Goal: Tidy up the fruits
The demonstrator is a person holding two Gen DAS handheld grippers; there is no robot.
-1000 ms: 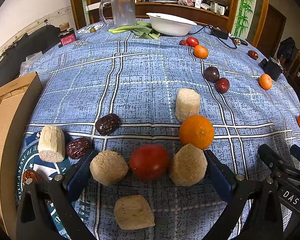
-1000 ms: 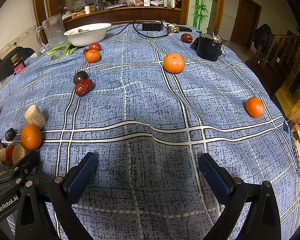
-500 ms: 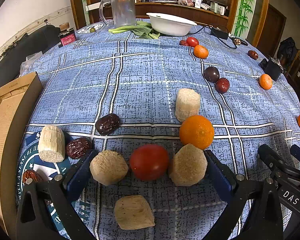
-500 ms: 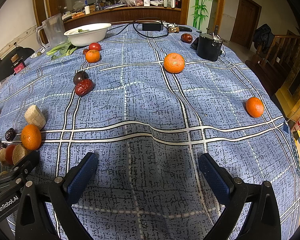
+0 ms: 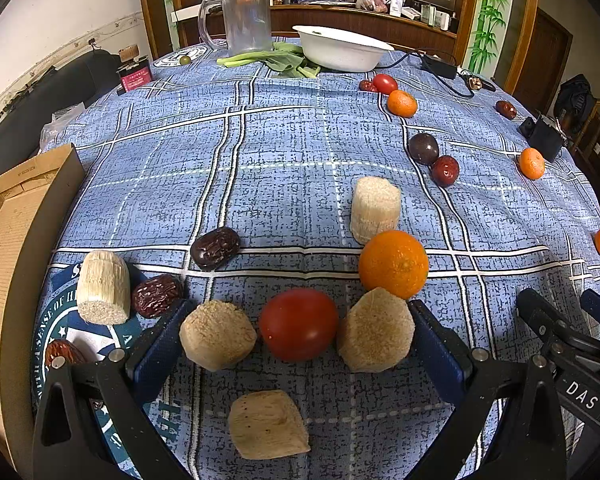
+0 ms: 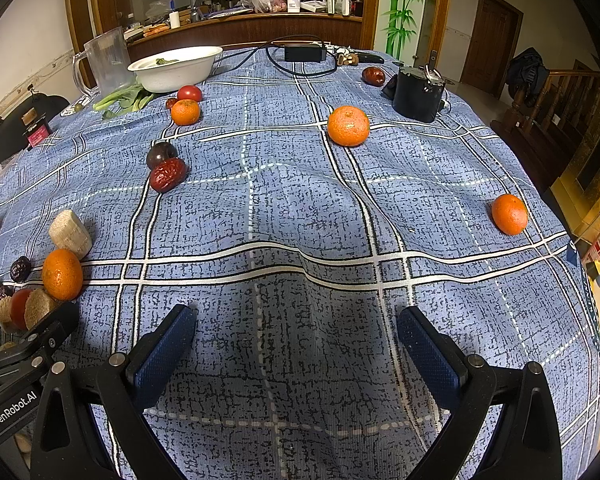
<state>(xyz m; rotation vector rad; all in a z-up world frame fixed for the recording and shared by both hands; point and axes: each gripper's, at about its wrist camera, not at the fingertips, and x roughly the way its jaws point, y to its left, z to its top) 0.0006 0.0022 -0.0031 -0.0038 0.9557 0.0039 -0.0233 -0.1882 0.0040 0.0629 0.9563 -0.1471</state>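
My left gripper (image 5: 296, 336) is open wide over the blue checked tablecloth. Between its jaws lie a red tomato (image 5: 298, 323) and two tan sugarcane chunks (image 5: 217, 334) (image 5: 375, 329), side by side. An orange (image 5: 393, 263) sits just beyond the right chunk, with another cane piece (image 5: 375, 209) behind it. Dark dates (image 5: 215, 242) (image 5: 156, 295) and a cane piece (image 5: 103, 287) lie to the left. My right gripper (image 6: 296, 344) is open and empty over bare cloth. Oranges (image 6: 348, 125) (image 6: 509, 214) (image 6: 185, 112) lie ahead of it.
A cardboard box (image 5: 8, 240) stands at the left table edge. A white bowl (image 5: 342, 47), clear jug (image 5: 247, 20) and greens sit at the back. A black pouch (image 6: 418, 88) and power cable (image 6: 304, 54) are far right. A plum (image 6: 161, 154) and red date (image 6: 167, 175) lie mid-table.
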